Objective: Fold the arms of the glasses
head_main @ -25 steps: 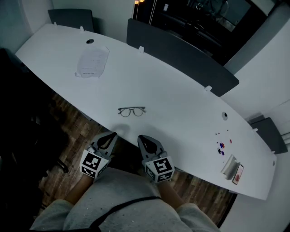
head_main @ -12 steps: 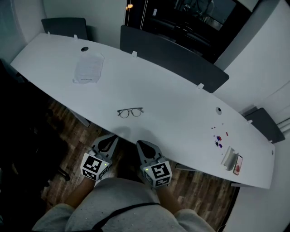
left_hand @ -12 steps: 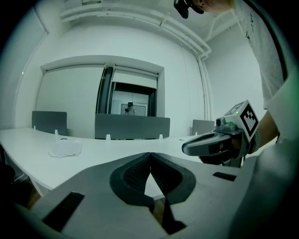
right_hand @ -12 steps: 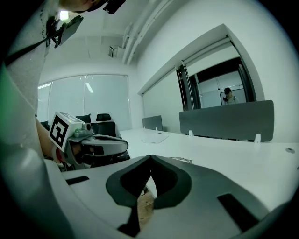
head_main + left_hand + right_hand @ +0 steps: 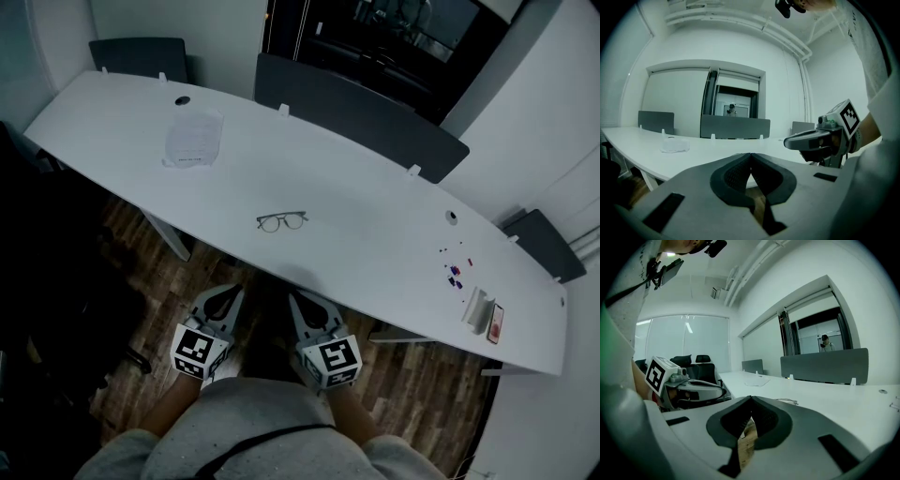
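The left gripper (image 5: 226,292) and right gripper (image 5: 299,296) are both clamped shut on nothing, side by side off the table's (image 5: 394,246) near edge. They have drawn back from that edge. The glasses (image 5: 282,221) lie alone on the table, just inside it. They are too small to show whether the arms are folded, so this could be backing off after folding or before it.

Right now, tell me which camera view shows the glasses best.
The head view: the glasses lie whole and unobstructed on the white table, seen from above. The right gripper view catches only a thin, edge-on sliver of them across the table. The left gripper view shows none of them.
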Motion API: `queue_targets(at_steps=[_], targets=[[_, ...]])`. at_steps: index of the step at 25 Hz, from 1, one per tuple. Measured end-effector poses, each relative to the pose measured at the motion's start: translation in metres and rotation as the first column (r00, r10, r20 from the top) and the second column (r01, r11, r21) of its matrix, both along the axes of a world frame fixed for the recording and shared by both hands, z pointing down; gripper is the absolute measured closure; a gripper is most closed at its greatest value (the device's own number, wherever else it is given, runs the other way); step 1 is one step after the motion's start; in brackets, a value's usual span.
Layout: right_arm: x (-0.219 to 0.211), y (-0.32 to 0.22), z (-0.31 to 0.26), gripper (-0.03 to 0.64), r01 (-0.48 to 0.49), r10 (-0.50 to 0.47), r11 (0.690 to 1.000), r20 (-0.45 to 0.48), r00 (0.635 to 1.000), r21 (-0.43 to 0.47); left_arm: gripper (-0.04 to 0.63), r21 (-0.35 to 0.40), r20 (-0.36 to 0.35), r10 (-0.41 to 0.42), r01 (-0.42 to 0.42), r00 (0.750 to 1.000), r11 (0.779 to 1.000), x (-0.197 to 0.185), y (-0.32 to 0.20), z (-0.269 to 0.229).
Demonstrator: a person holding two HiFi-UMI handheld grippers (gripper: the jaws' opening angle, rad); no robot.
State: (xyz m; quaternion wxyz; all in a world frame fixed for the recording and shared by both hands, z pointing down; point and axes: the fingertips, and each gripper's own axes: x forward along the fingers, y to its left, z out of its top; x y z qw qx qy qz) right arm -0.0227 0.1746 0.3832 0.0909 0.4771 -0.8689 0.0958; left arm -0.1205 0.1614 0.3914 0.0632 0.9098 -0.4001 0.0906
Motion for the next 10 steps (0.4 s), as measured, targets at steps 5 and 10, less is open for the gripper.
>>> queue_targets(at_steps=[5,10], targets=[[-0.013,0.021,0.001,0.598,-0.010,0.010,1.000,0.000,1.000,-0.001,0.580,0.007,-0.007,0.004,-0.004,1.000,1.000,-0.012,0.020,-0.004],[-0.030,0.042,0.001,0.598,-0.001,0.002,1.000,0.014,1.000,-0.017,0.580,0.006,-0.006,0.004,-0.004,1.000,1.000,-0.027,0.038,-0.006]])
